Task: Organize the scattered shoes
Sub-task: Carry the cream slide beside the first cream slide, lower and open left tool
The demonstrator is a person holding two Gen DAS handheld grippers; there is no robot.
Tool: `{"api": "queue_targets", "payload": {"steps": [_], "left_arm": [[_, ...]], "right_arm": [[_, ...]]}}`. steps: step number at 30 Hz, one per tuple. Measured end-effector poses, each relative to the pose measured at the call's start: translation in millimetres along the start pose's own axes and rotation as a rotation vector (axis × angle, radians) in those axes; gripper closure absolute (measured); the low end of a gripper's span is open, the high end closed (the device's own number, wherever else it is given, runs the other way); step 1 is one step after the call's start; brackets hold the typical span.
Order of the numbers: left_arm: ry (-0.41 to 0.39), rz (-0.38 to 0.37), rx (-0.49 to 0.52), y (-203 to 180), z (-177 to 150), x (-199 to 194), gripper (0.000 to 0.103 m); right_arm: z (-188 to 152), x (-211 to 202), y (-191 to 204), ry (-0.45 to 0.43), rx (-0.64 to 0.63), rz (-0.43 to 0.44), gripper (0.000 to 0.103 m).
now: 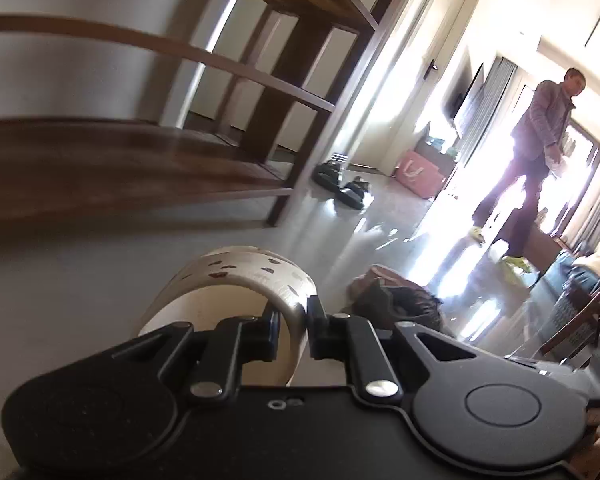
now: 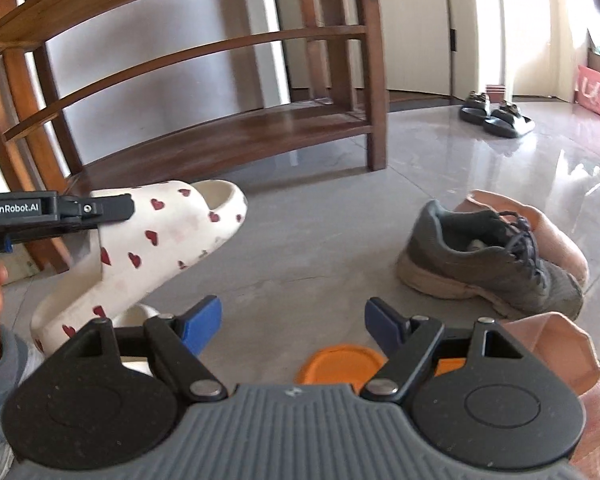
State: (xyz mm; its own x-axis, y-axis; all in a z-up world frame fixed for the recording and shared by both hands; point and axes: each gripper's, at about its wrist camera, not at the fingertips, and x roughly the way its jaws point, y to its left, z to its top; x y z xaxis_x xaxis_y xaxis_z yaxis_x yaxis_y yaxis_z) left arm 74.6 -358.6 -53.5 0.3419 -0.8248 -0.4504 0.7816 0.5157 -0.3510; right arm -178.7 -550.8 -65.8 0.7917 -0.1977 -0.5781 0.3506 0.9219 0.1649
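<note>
1. Slippers with red hearts: one white slipper [image 2: 148, 248], clamped by the left tongs [image 2: 112, 216] on its strap and lifted above the floor [image 2: 308, 240], in front of the wooden shoe rack [image 2: 220, 136].
2. Right tongs [image 2: 292, 320]: spread wide, empty.
3. Grey sneakers [image 2: 488, 264]: one, on the floor.
4. Black sandals [image 2: 496, 114]: two, near the door.

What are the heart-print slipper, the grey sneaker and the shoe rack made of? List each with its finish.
Heart-print slipper: looks like moulded foam or rubber, matte white, thick seamless one-piece strap and sole.
Grey sneaker: seemingly woven mesh upper with laces, dull worn pale rubber sole.
Shoe rack: probably wood, brown, visible grain, slight sheen.
</note>
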Motion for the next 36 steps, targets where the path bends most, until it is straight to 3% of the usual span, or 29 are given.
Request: {"api": "queue_targets", "payload": {"steps": [5, 10, 12, 15, 18, 24, 28, 30, 31, 34, 36], "left_arm": [[0.055, -0.028, 0.075, 7.5, -3.1, -29.6, 0.09], [0.132, -0.122, 0.217, 5.6, -2.4, -64.5, 0.088], [0.129, -0.118, 0.221, 8.4, -3.0, -70.2, 0.088], [0.115, -0.112, 0.22, 9.9, -3.6, -69.3, 0.088], [0.115, -0.118, 0.286, 1.9, -2.4, -57.9, 0.088], [0.144, -0.153, 0.366, -12.4, -6.0, -21.8, 0.088], [0.155, -0.169, 0.354, -18.3, -14.9, -0.8, 0.088], [0.157, -0.174, 0.348, -20.4, -18.1, 2.4, 0.088], [0.161, -0.179, 0.348, -22.5, -23.0, 3.6, 0.087], [0.16, -0.178, 0.344, -23.7, -28.3, 1.7, 0.087], [0.158, -0.177, 0.339, -23.0, -29.2, 0.1, 0.086]], "right_arm": [[-7.9, 4.8, 16.7, 0.022, 0.022, 0.021, 0.022], [-14.1, 9.1, 25.4, 0.044, 0.01, 0.008, 0.022], [-17.3, 14.0, 25.4, 0.071, 0.012, 0.003, 0.022], [-27.3, 20.7, 31.2, 0.139, -0.016, 0.024, 0.022], [-35.4, 20.3, 36.9, 0.173, -0.058, 0.044, 0.022], [-65.9, 13.7, 17.4, 0.299, 0.044, 0.159, 0.023], [-68.5, 14.9, 19.0, 0.308, -0.045, 0.15, 0.035], [-67.6, 17.6, 18.7, 0.308, -0.083, 0.138, 0.058], [-66.6, 21.9, 16.0, 0.31, -0.103, 0.131, 0.064], [-63.4, 36.9, 6.6, 0.317, -0.155, 0.108, 0.102], [-61.1, 46.6, -2.0, 0.325, -0.159, 0.112, 0.103]]}}
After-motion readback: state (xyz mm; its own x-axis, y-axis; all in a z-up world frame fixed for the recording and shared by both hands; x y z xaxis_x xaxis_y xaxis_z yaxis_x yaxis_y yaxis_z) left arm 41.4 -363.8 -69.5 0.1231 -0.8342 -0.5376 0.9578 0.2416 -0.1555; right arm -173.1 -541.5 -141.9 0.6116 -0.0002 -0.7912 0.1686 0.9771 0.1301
